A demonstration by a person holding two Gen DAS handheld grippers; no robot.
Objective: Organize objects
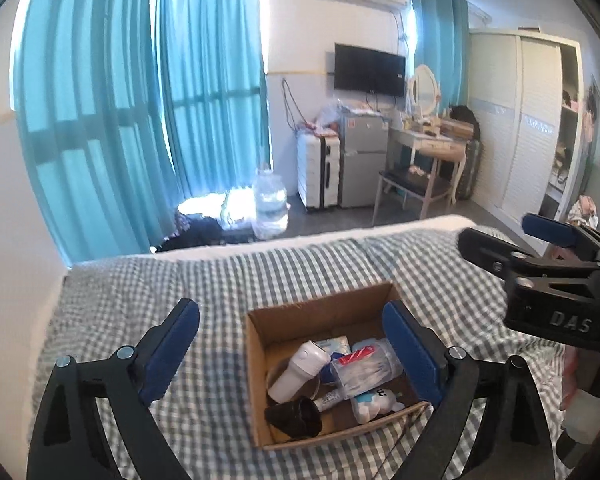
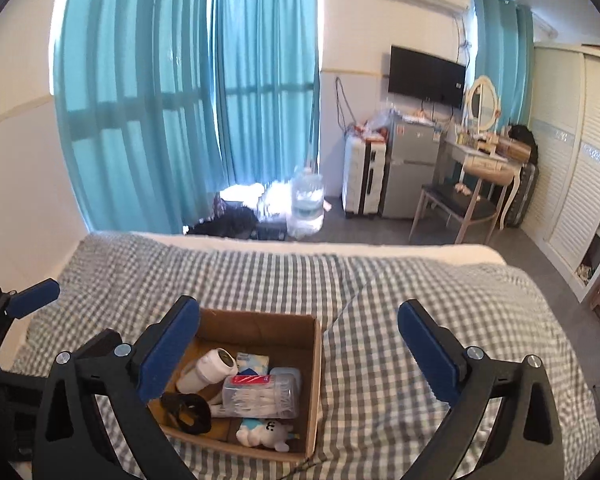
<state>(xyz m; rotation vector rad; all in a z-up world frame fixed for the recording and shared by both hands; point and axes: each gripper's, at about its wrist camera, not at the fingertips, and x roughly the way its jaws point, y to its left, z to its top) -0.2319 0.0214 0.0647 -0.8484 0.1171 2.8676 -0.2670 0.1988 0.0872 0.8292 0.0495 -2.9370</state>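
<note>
An open cardboard box point(image 1: 284, 318) point(image 2: 260, 322) sits on the checked bedspread point(image 1: 140, 292) point(image 2: 420, 320). In it lie a white bottle point(image 1: 300, 370) point(image 2: 208, 370), a clear tub of cotton swabs with a red label point(image 1: 366, 366) point(image 2: 260, 396), a black cup point(image 1: 296, 416) point(image 2: 188, 412), a tissue pack point(image 1: 334, 345) point(image 2: 253, 361) and a white-and-blue plush toy point(image 1: 374, 404) point(image 2: 264, 434). My left gripper point(image 1: 292, 352) is open and empty above the box. My right gripper point(image 2: 300, 348) is open and empty over the box's right edge; it also shows in the left wrist view point(image 1: 512, 244).
Past the bed's far edge point(image 1: 300, 236) is the floor with a large water jug point(image 1: 270, 204) point(image 2: 308, 204), dark clothes, a suitcase point(image 2: 362, 176), a small fridge point(image 2: 412, 168), a dressing table and a chair point(image 2: 456, 204). A wall runs along the bed's left side.
</note>
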